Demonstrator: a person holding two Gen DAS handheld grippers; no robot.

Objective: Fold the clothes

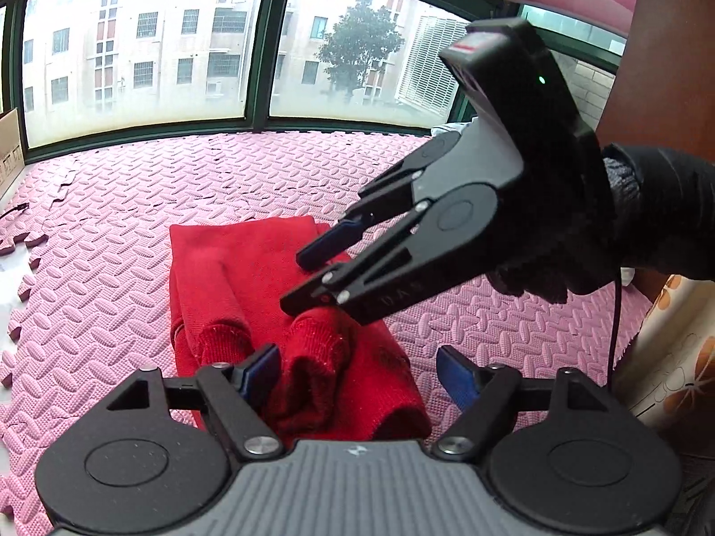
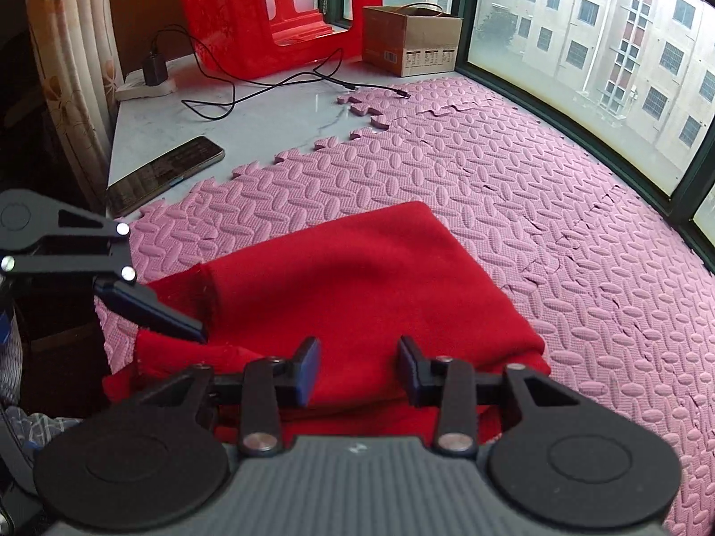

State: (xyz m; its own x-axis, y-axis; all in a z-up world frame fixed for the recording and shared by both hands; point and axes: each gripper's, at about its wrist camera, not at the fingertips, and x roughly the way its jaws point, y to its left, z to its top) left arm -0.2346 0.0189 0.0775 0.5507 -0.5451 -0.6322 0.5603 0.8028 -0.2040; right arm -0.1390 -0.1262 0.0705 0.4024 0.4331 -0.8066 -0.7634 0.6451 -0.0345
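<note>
A pink foam mat (image 2: 514,187) of interlocking tiles with a raised oval pattern covers most of a wide window ledge. On it, close to both cameras, lies the red sweater (image 1: 250,277), partly folded into a long block, with two ribbed cuffs bunched at its near end. In the right wrist view the same garment shows as a smooth red slab with a fold seam on its left side.

Beyond the mat's jagged left edge the bare marble sill (image 2: 268,111) holds a dark phone (image 2: 165,174), a black cable (image 2: 268,85), a power strip with a charger (image 2: 152,76), a red plastic stool (image 2: 268,13) lying on its side and a cardboard box (image 2: 411,40). Dark green window frames (image 1: 263,49) bound the far side, with pale apartment blocks and a tree outside. Floral curtains hang at the room's edge.

The left gripper (image 1: 357,379) hangs low over the sweater's near end, jaws spread wide, its left pad against a cuff, nothing pinched. The right gripper (image 2: 359,368) is also parted, fingers apart just above the red fabric and gripping nothing. From the left camera it angles down from the right, tips over the sweater's right edge, held by a hand (image 1: 558,268) in a black glove and dark sleeve.
</note>
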